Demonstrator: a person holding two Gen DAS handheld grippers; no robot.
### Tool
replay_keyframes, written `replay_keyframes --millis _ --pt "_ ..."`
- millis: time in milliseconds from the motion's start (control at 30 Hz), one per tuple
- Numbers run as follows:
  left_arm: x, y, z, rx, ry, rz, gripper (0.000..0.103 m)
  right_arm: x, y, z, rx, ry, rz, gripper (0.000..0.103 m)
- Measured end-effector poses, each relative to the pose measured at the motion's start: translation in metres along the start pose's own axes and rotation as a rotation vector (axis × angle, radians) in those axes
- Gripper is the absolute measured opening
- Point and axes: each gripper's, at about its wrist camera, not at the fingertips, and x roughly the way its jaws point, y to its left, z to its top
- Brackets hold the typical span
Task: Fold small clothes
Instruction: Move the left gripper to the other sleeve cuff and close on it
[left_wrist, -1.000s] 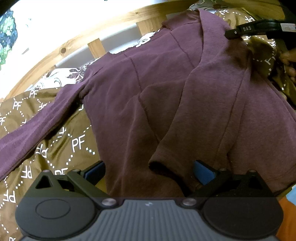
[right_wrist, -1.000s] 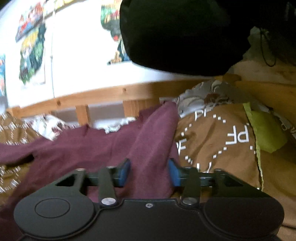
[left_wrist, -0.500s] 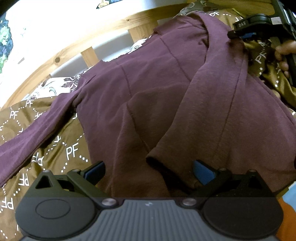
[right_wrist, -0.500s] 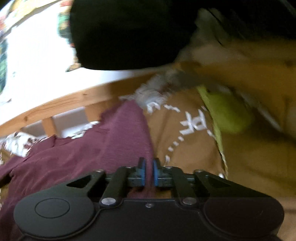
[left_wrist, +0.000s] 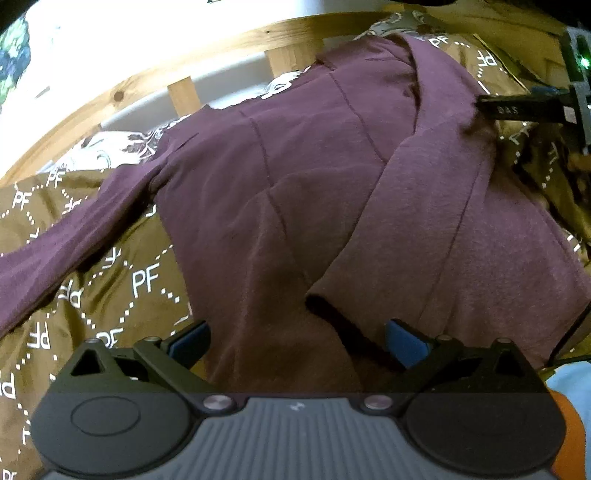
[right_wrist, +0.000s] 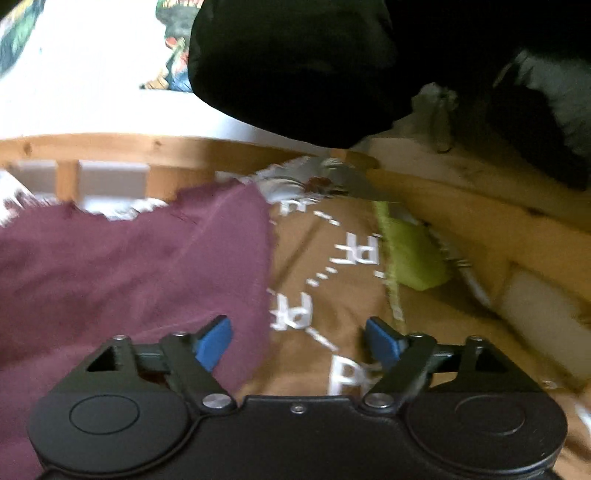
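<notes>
A maroon long-sleeved top (left_wrist: 295, 206) lies spread on a brown bedspread (left_wrist: 122, 291) printed with white letters. Its right sleeve is folded across the body, cuff (left_wrist: 325, 299) near the hem; the left sleeve (left_wrist: 70, 236) stretches out to the left. My left gripper (left_wrist: 297, 341) is open, its blue pads (left_wrist: 190, 341) straddling the hem, holding nothing. My right gripper (right_wrist: 297, 339) is open over the top's right edge (right_wrist: 255, 288) and the bedspread (right_wrist: 332, 258); it also shows at the far right of the left wrist view (left_wrist: 524, 110).
A wooden bed rail (left_wrist: 221, 62) with slats runs along the far side against a white wall. A lime-green cloth (right_wrist: 413, 254) lies at the right. A large black shape (right_wrist: 303, 62) hangs above in the right wrist view.
My right gripper was shut on the top's right edge half a second ago; it has opened, let go and drawn back to the right. The left gripper has stayed open at the hem.
</notes>
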Motion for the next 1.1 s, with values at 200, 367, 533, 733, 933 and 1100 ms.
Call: replay_keyframes --millis 200,367,533,733,933,1100 --pt "-0.012 0.018 0.001 -0.053 -0.03 0.011 0.102 -0.006 -0.004 -0.003 0.001 0.009 -0.024 0.098" --pt "-0.023 0.053 0.008 -0.142 -0.071 0.102 0.102 -0.03 -0.001 -0.003 0.026 -0.024 0.024 0.102" --pt "-0.027 0.129 0.0 -0.375 -0.051 0.223 0.102 -0.057 0.014 -0.001 0.037 -0.05 0.105 0.102" --pt "-0.044 0.234 -0.03 -0.619 -0.114 0.436 0.102 -0.079 0.041 0.0 -0.01 -0.063 0.206 0.102" --pt "-0.063 0.314 -0.063 -0.956 -0.234 0.46 0.102 -0.082 0.057 -0.004 -0.019 -0.043 0.261 0.102" --pt "-0.054 0.337 -0.074 -1.082 -0.214 0.55 0.081 -0.076 0.063 -0.009 -0.013 -0.001 0.279 0.102"
